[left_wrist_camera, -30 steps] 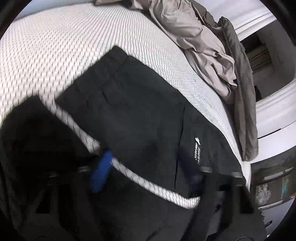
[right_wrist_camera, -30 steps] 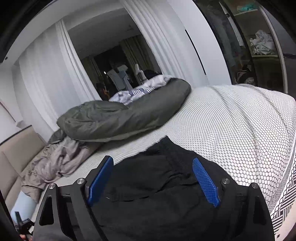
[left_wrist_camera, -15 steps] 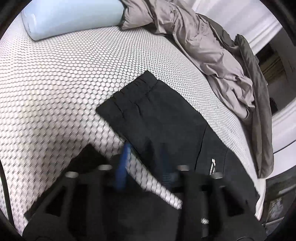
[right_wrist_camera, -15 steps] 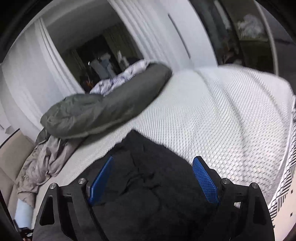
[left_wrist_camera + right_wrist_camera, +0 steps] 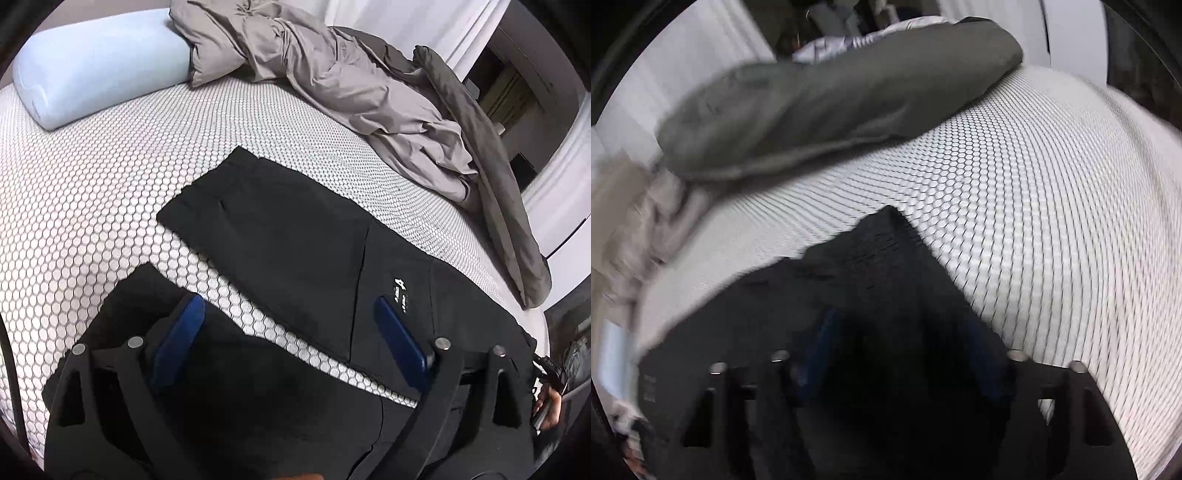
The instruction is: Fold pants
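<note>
1. Your left hand-held gripper (image 5: 288,332) pointed steeply down at the bed (image 5: 92,192), its blue pads (image 5: 179,332) standing wide apart.
2. Its jaws had just been opening, and nothing was pinched between them; only flat black cloth and a strip of mattress showed in the gap.
3. The pants (image 5: 295,251) lay spread on the honeycomb-patterned mattress, one leg running up and away from you to a square hem, a second dark fold lying under the gripper's left pad.
4. A small white logo (image 5: 399,291) sat on the cloth just beside the right pad.
5. Your right hand-held gripper (image 5: 905,354) also tilted sharply down, over a bunched end of the pants; that view was badly smeared by motion.
6. Its jaws had just been closing, with black cloth between them, but in the blur I could not tell whether the pads pressed on it.
7. A pale blue pillow (image 5: 99,62) lay at the far left of the bed, well apart from the pants.
8. A crumpled grey sheet (image 5: 351,81) and a darker duvet (image 5: 491,155) were heaped along the far edge.
</note>
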Demonstrator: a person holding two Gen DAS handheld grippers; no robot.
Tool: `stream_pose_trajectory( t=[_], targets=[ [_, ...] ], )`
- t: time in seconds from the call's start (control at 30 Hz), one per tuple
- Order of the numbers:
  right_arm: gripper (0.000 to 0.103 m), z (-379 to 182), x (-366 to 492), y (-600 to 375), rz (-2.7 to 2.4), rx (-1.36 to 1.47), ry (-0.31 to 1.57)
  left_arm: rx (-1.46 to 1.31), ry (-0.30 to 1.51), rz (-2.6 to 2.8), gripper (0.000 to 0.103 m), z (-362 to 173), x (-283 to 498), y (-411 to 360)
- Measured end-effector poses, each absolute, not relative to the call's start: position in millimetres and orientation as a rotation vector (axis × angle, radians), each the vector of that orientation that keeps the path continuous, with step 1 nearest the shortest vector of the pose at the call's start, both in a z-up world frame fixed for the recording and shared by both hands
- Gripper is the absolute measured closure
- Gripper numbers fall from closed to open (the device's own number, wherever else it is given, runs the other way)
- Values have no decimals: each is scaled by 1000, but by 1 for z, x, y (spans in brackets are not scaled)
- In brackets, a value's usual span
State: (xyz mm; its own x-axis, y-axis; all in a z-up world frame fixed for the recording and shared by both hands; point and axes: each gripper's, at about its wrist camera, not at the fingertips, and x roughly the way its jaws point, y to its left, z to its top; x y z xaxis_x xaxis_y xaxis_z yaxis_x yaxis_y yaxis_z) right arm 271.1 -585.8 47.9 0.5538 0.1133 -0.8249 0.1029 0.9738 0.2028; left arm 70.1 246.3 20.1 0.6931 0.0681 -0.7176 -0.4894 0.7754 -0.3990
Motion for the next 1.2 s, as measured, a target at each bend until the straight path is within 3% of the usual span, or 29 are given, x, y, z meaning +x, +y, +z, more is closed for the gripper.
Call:
stream_pose_trajectory(
  t=[0.07,0.13,0.33,0.37,0.43,0.47,0.53,0.63,0.8,0.97,1.2],
  targets=[
    [58,44,286,-576,49,165,1004,-627,750,338,11,19,72,248],
    [99,51,292,-559,50,9,984,-646,746,336,11,16,77,254],
    [99,68,309,-581,-226,15,902,-629,760,346,11,13,79,261],
    [98,67,307,-586,-207,60,923,-634,759,343,11,13,77,263],
    [80,73,291,-594,-160,162,919,-652,741,330,11,17,68,266],
    [76,81,273,-594,-147,174,883,-658,728,330,11,20,63,267],
    [43,95,236,-591,-94,204,817,-665,708,325,11,25,53,270],
    [17,108,167,-587,-27,303,727,-680,684,321,11,33,33,271],
    [16,105,83,-580,11,445,689,-686,656,320,11,39,-28,265],
    [14,80,22,-584,49,530,643,-826,672,316,12,12,-104,268],
    [14,63,0,-593,115,568,648,-866,738,211,39,-15,-106,256]
  ],
)
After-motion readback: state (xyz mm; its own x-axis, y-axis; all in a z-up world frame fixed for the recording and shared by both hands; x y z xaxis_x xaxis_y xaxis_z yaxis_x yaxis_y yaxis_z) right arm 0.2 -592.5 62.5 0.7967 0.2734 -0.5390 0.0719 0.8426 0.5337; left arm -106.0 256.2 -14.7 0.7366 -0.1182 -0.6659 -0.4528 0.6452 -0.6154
